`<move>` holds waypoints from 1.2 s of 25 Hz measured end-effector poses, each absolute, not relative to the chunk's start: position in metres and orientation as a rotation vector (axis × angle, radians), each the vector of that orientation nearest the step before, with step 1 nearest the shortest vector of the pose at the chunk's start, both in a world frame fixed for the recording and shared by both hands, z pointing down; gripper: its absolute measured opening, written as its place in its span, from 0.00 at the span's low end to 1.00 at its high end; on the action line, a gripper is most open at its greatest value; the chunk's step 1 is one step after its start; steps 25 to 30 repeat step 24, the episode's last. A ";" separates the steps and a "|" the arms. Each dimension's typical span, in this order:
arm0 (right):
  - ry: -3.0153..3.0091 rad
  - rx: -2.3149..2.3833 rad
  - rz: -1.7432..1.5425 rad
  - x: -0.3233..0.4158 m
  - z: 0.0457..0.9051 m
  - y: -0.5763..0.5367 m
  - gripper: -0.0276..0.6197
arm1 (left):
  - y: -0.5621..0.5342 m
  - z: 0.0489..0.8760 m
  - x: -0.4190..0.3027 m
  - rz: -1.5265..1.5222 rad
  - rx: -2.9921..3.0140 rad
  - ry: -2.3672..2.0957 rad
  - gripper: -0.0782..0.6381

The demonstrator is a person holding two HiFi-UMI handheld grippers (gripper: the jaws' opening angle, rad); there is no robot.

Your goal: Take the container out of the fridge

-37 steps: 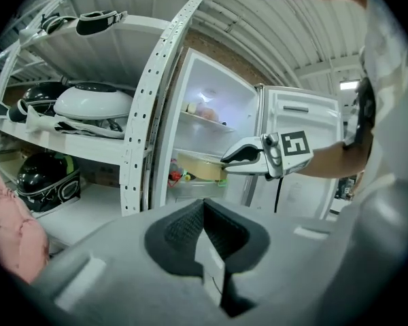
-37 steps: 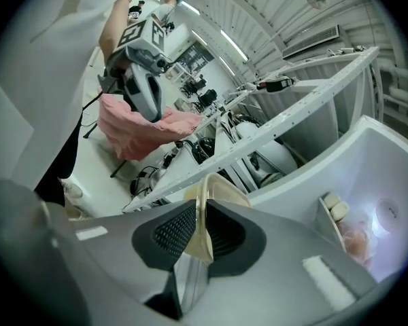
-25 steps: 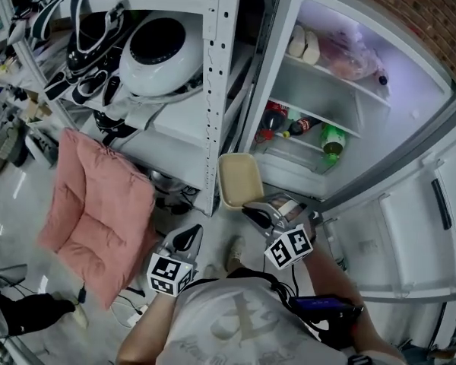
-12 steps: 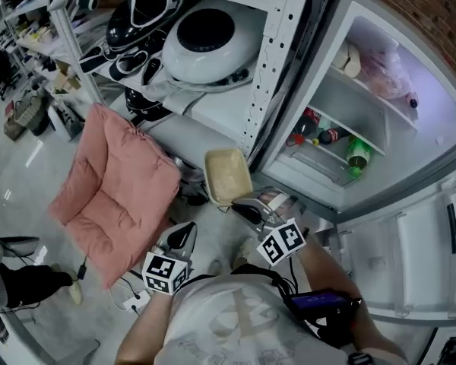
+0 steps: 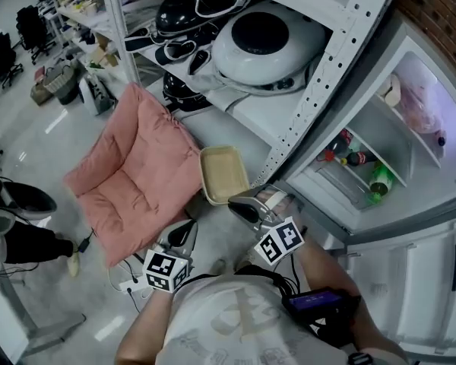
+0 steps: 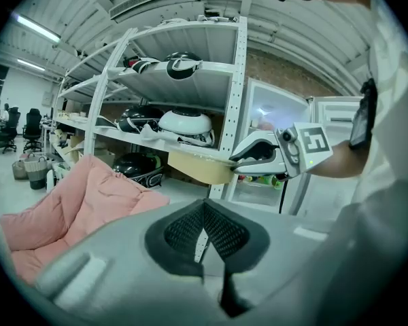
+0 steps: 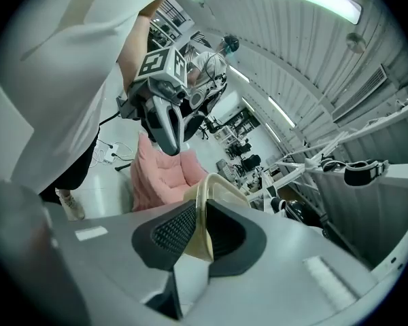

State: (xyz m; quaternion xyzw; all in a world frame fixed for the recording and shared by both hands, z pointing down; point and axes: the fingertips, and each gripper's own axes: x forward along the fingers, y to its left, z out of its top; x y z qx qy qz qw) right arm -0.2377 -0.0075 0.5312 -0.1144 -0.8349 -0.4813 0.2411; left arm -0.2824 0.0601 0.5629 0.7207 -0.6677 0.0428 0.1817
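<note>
The container [image 5: 224, 175], a shallow beige tub, hangs clear of the open fridge [image 5: 418, 166], above the floor beside a pink cushion [image 5: 137, 173]. The right gripper [image 5: 242, 202] pinches its rim between the jaws, probably for one-handed carrying. The left gripper [image 5: 185, 233] idles, jaws pressed together, empty.

A pink cushion [image 5: 133, 169] lies slumped on the pale floor [image 5: 53, 135] ahead of me, its far edge near the white shelving rack [image 5: 340, 59]; on a rack shelf sits a round white appliance [image 5: 262, 44] with a black centre, dark helmets [image 5: 184, 10] crowded just beside it; a brick wall [image 5: 433, 6] rises at my right; office chairs [image 5: 23, 29] stand well apart at the far left; another person's dark-trousered leg [image 5: 26, 243] shows at the left edge.
</note>
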 end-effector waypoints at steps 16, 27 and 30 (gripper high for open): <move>-2.294 -0.488 -1.386 -0.285 0.532 0.025 0.13 | 0.091 0.558 -0.318 0.065 1.908 -2.024 0.11; -2.280 -0.521 -1.389 -0.288 0.532 0.032 0.13 | 0.099 0.558 -0.322 0.049 1.878 -2.037 0.11; -2.280 -0.521 -1.389 -0.288 0.532 0.032 0.13 | 0.099 0.558 -0.322 0.049 1.878 -2.037 0.11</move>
